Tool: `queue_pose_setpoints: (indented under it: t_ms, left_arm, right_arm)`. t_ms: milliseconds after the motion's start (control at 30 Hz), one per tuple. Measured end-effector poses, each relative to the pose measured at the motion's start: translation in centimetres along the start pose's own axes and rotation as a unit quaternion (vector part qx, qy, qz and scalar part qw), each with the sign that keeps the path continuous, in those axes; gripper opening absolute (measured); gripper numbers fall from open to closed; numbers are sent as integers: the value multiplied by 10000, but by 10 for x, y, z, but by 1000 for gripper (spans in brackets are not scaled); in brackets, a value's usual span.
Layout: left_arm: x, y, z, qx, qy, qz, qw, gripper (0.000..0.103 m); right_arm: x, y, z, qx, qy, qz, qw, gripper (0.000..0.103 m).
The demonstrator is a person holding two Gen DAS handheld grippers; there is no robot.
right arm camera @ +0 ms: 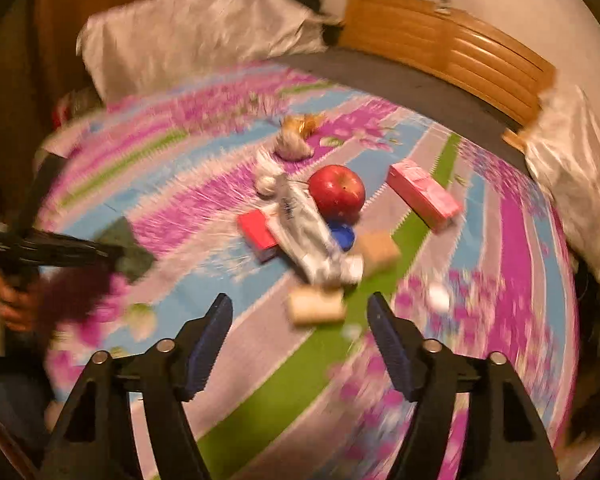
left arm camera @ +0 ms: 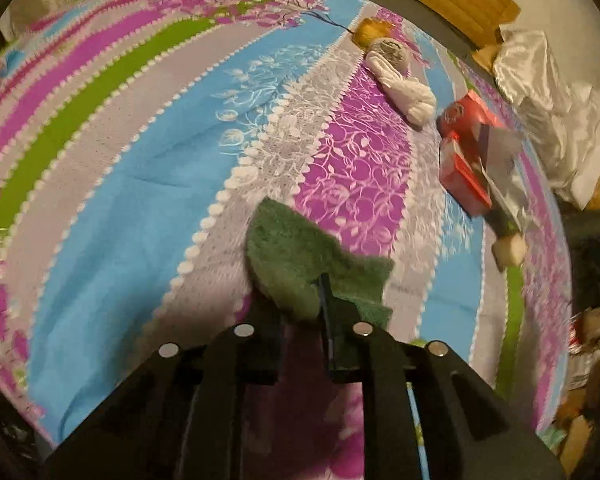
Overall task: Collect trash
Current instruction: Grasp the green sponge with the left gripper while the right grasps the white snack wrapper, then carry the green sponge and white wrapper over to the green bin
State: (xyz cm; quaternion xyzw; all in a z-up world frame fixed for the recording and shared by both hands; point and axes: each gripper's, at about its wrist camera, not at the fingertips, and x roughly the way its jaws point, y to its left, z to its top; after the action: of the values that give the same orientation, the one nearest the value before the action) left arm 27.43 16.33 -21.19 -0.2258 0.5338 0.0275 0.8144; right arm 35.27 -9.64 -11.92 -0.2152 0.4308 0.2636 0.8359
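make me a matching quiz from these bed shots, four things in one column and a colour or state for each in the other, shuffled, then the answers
Things:
1. green scouring pad
2. apple
3. right tool
4. bottle cap

Colour or state:
A. blue
B. open, holding nothing
C. clamped in the left tool
D. red, on the bedsheet

Pairs: 1-C, 2-D, 3-B, 4-A

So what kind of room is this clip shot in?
Most likely a bedroom: a bed with a striped floral sheet, a wooden headboard against the wall, and satin pillows. Trash lies on the sheet, and the left gripper holds a green pad.
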Motion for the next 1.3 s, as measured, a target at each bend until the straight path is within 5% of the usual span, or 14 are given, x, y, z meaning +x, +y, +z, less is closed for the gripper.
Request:
queue_pose_setpoints:
  t_ms: [233,300,333,400,533,867,1033,1300]
  left_arm:
    - [7,2,10,-308,-162,-379,9987,38]
    - [8,5,10,-388,-223,-444,9980,38]
    - [9,6,9,-434,-264,-493,9975,37]
    - [7,9,7,-484,-383,-428,9972,15]
    - [-2,24,1,-724,-478,-610,9944,10]
    - [-64,-4,2,-61,-1110,-162,9937,9]
    - [-91,-42,4,591,-1446,227,9875,9]
    - [-116,-111,-25,1628,-1779,404,9696,9]
  right_arm:
    - [77,-5,32,-693,692,-9,9952,71]
    - [92,1,32,-826,900,-27,9925,49]
    - [95,4,30,-851,919,-121,9921,42]
    - [92,3,30,-713,833,-109,9939,35]
    - [69,-1,33,-323,454,-56,9984,31]
    - [-49,-2,27,658,-779,32,9948,31]
    - [-116,23,-6,1197,-1280,171,9844,31]
    - [-162,60,-81,1971,-1334,262,9709,31]
